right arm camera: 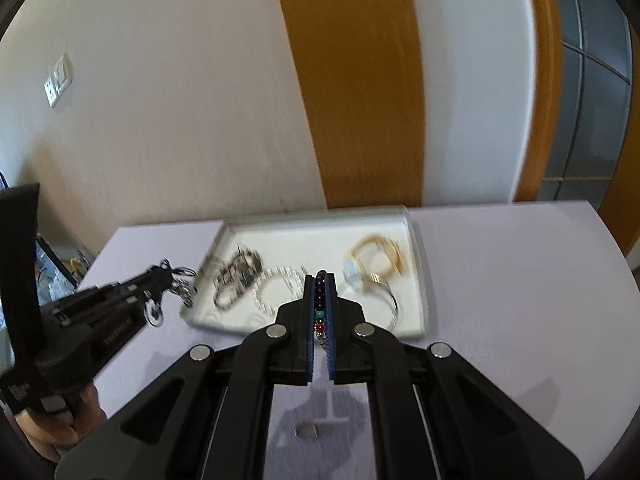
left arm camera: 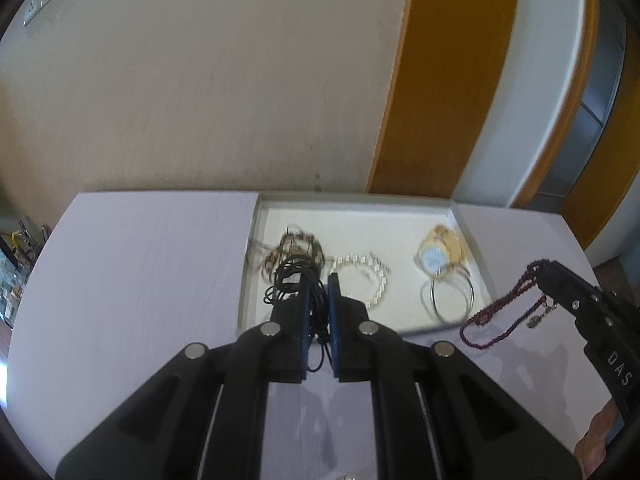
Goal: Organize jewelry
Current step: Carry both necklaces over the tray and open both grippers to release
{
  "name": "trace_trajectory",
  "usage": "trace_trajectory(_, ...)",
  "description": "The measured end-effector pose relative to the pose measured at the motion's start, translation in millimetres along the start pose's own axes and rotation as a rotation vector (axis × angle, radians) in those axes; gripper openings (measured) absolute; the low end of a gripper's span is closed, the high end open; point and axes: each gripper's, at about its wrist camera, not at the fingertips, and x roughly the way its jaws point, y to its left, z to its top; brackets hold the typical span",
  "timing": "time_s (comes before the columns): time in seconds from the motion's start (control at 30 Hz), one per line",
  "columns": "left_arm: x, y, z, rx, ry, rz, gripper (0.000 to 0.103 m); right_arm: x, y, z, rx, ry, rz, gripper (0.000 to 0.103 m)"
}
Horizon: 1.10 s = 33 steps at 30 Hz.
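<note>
Nearest in the left wrist view, the left claw [left arm camera: 318, 300] is clamped on a black cord necklace [left arm camera: 290, 280]; its blue pads [left arm camera: 334, 312] stand almost together with the cord bunched between them, and loose loops hang ahead of the tips, over the near left corner of the tray [left arm camera: 256, 232]; from the right wrist view the same claw shows side-on at the left of the tray, held in a hand [right arm camera: 60, 428], with cord and small metal links dangling from its tip.

In the right wrist view, the right claw [right arm camera: 320, 284] is closed on a beaded bracelet [right arm camera: 320, 300]; dark purple, teal and red beads sit in a line between the pads, with a short chain below them; from the left wrist view the bracelet hangs as a dark red loop from the claw tip, off the right side of the tray, clear of the desk [left arm camera: 132, 264].

Beyond both claws the shallow white tray rests on the pale desk, near its far edge; inside it, on the left, lies a tangled dark-and-gold chain [left arm camera: 294, 246]; at the middle a pearl bracelet [left arm camera: 366, 276]; on the right a gold watch [left arm camera: 440, 254] with a pale face, and a silver bangle [left arm camera: 448, 300] just nearer than the watch, touching it.

Behind the tray stands a cream wall [left arm camera: 200, 80]; to its right, an orange door frame [left arm camera: 452, 80].
</note>
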Motion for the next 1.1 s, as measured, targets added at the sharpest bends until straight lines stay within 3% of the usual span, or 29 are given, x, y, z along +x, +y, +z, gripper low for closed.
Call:
trace_trajectory(0.23,37.2,-1.9,28.3,-0.005,0.014,-0.009,0.009,40.4,11.7,35.1,-0.002,-0.006,0.060,0.005)
trace_trajectory(0.47,95.2,-4.5,24.9,-0.003,0.084,-0.012,0.009,95.9,10.1,25.2,-0.011,0.078,0.067,0.005)
trace_trajectory(0.7,125.8,0.9,21.6,-0.013,0.126,-0.011,0.010,123.1,-5.9,15.1,0.018,0.139,0.054,0.006)
trace_trajectory(0.77,127.3,-0.4,22.5,-0.008,0.122,-0.002,0.017,124.0,-9.7,14.6,0.026,0.148,0.053,0.009)
trace_trajectory(0.83,125.9,-1.0,22.8,-0.005,0.115,0.010,0.049,123.0,-13.1,13.9,0.034,0.149,0.049,0.021)
trace_trajectory(0.87,123.7,-1.2,22.6,-0.003,0.103,0.022,0.052,121.1,-13.7,13.1,0.035,0.146,0.047,0.032)
trace_trajectory(1.1,102.4,7.6,12.1,0.000,0.093,0.035,0.054,97.4,-19.7,1.1,0.026,0.133,0.038,0.034)
